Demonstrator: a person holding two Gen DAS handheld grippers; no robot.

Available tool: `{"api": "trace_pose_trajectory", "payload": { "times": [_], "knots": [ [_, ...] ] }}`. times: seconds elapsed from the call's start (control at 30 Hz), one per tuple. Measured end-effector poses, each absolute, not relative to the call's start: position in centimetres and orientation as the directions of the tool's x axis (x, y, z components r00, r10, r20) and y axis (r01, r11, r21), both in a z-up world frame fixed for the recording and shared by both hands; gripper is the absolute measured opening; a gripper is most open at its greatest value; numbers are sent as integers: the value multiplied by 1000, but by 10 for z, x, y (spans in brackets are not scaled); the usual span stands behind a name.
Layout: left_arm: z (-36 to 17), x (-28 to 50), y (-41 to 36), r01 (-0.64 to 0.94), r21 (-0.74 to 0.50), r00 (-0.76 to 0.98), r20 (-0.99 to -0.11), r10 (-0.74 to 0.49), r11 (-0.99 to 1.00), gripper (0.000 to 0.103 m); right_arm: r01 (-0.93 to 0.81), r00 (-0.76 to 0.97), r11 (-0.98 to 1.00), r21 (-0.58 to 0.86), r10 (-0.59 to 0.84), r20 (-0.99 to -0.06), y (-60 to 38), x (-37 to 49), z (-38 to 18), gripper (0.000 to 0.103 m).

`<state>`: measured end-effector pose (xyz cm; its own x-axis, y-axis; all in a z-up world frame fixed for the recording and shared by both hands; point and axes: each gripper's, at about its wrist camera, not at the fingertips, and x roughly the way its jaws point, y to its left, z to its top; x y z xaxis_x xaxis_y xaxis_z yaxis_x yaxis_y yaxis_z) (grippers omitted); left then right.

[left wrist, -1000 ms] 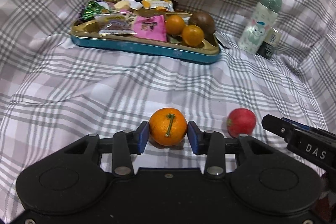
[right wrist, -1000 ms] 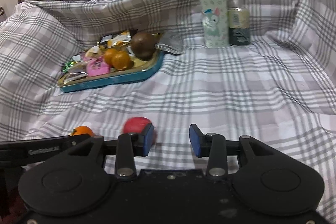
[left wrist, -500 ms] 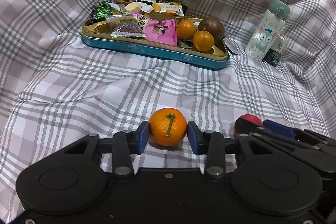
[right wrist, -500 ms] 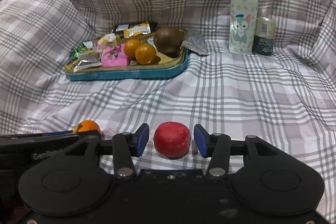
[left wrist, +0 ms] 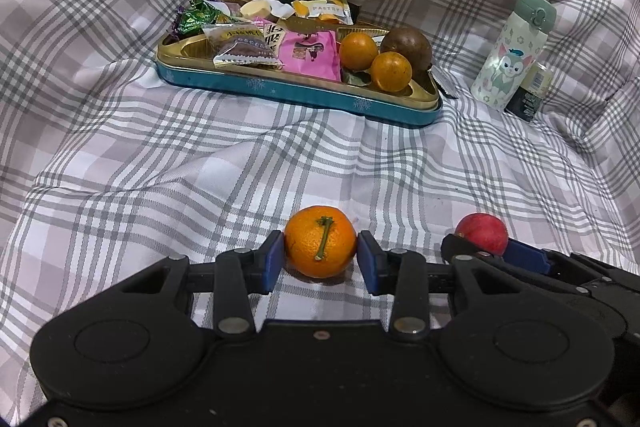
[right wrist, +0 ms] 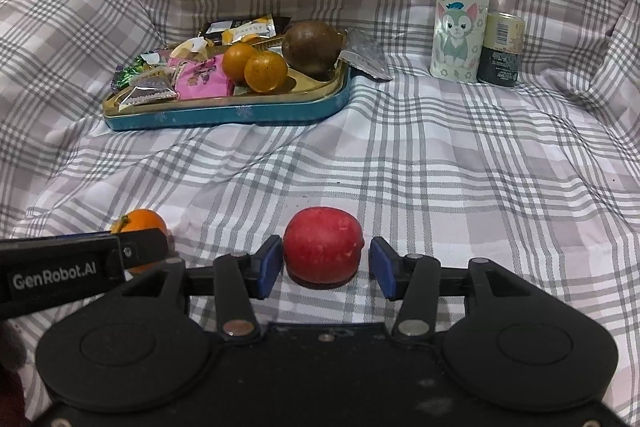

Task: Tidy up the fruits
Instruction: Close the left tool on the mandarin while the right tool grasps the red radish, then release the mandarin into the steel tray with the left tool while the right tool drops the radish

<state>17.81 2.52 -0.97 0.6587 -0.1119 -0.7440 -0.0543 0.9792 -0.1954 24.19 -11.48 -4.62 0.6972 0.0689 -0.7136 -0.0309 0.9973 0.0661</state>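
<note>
Left wrist view: I am clamping the left gripper (left wrist: 321, 262) on the mandarin (left wrist: 320, 246), stem-side up. I am bracketing the red fruit (right wrist: 323, 243) with the right gripper (right wrist: 323, 267), pads not visibly pressing; centring first seems wise.

Matt plaid cloth (right wrist: 440, 167); glossy metal tray (right wrist: 240, 113); pitted mandarin (left wrist: 320, 247).

You have open cloth (right wrist: 400, 163) ahead up to the tray (right wrist: 240, 115); bottle (right wrist: 460, 7) and can (right wrist: 500, 51) block the right rear.
</note>
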Motion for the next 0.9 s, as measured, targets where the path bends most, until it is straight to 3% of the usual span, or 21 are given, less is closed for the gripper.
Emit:
{"api": "trace_pose_trajectory", "payload": {
  "times": [0.03,0.67,0.9],
  "knots": [
    [-10,178,25,-52,-193,661,-742,-111,980,48,-35,697,997,64,71,-713,-115,242,-46,45],
    [31,117,15,-20,-153,698,-710,-96,988,48,18,792,993,120,59,-607,-183,142,18,45],
    [44,69,-9,45,-111,680,-724,-112,993,48,57,750,983,173,72,-658,-200,100,20,46]
  ]
}}
